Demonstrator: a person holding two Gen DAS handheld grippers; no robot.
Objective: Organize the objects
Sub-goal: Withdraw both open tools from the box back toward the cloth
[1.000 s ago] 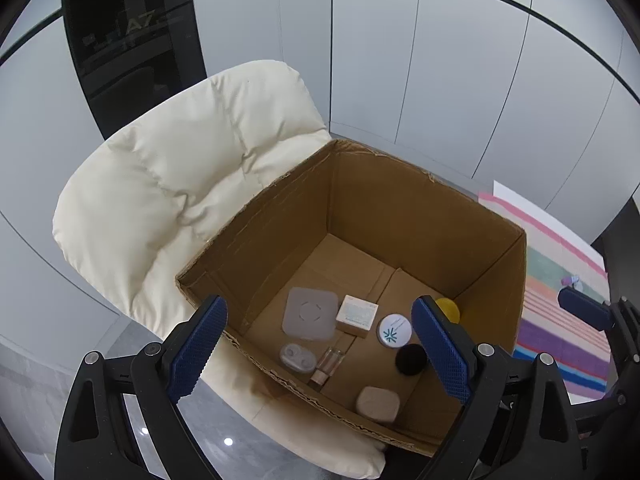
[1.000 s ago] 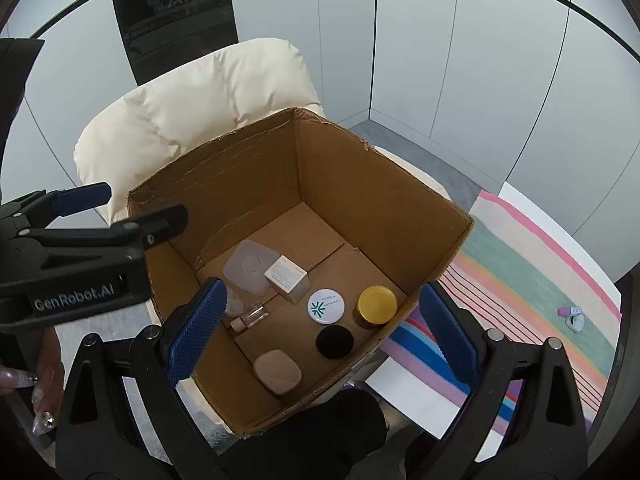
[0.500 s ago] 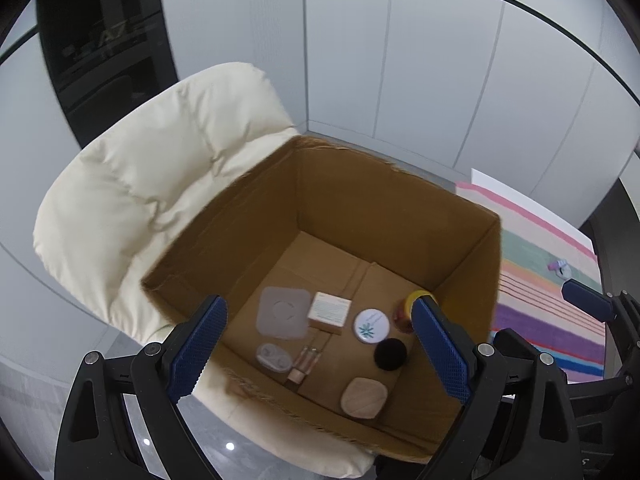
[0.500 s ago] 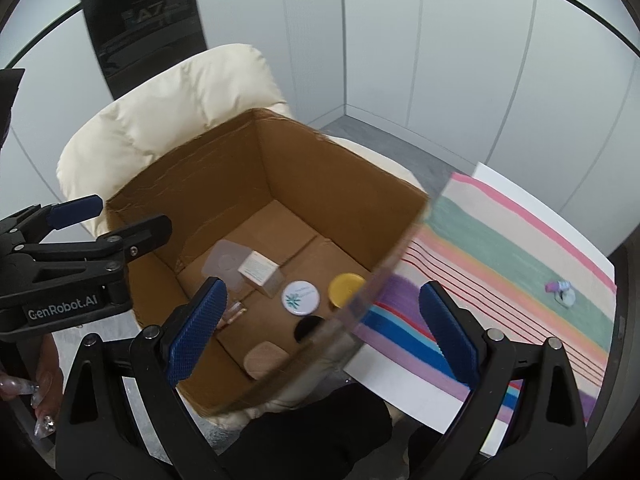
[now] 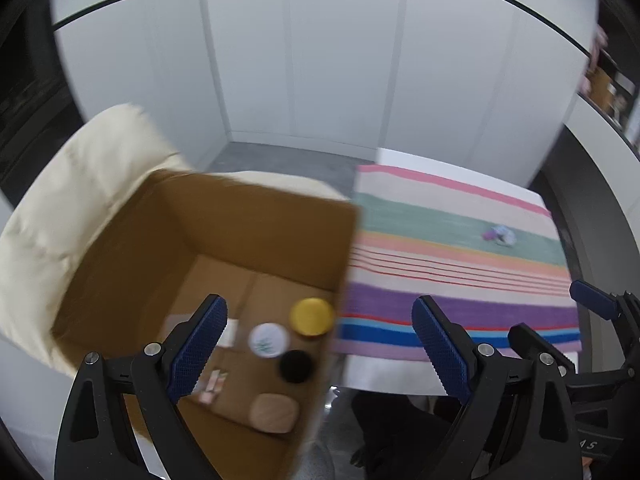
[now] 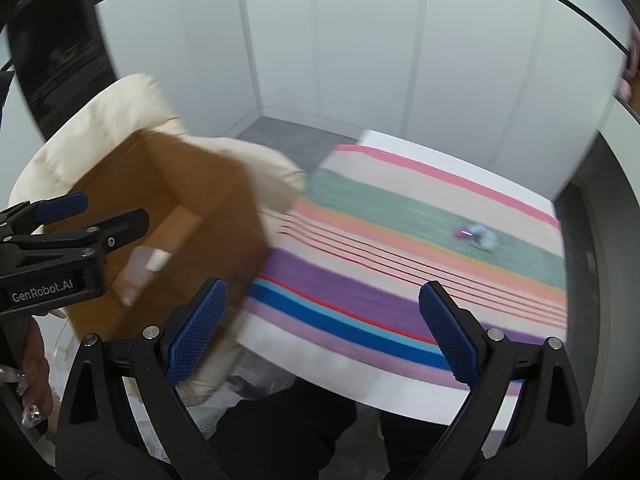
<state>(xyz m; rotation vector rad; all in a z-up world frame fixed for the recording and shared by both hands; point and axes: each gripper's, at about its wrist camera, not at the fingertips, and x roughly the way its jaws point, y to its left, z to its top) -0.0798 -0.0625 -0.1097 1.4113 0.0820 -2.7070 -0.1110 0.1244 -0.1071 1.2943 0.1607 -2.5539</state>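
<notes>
Both views have swung sideways since a second ago: the cardboard box (image 5: 224, 280), then centred in each view, now sits at the left, and the striped cloth (image 5: 460, 280) fills the right. Both frames are smeared by motion. It looks as if the person is turning away from the box toward the table, perhaps for the one thing lying there.

Nearest the left camera, the left gripper (image 5: 318, 350) points steeply down with its blue pads spread wide and nothing between them. Beyond it, on the box floor, lie a gold lid (image 5: 312, 317), a white lid (image 5: 268, 340), a black lid (image 5: 296, 366) and a beige case (image 5: 274, 414). The box rests on a cream cushioned chair (image 5: 80, 184).

The right gripper (image 6: 322, 332) is tilted down the same way, fingers wide and empty, above the near edge of the cloth. Farther off, on the green stripe, sits a small pink and pale object (image 6: 476, 235), too blurred to name, well apart from both grippers. White wall panels (image 6: 360, 60) stand behind.
</notes>
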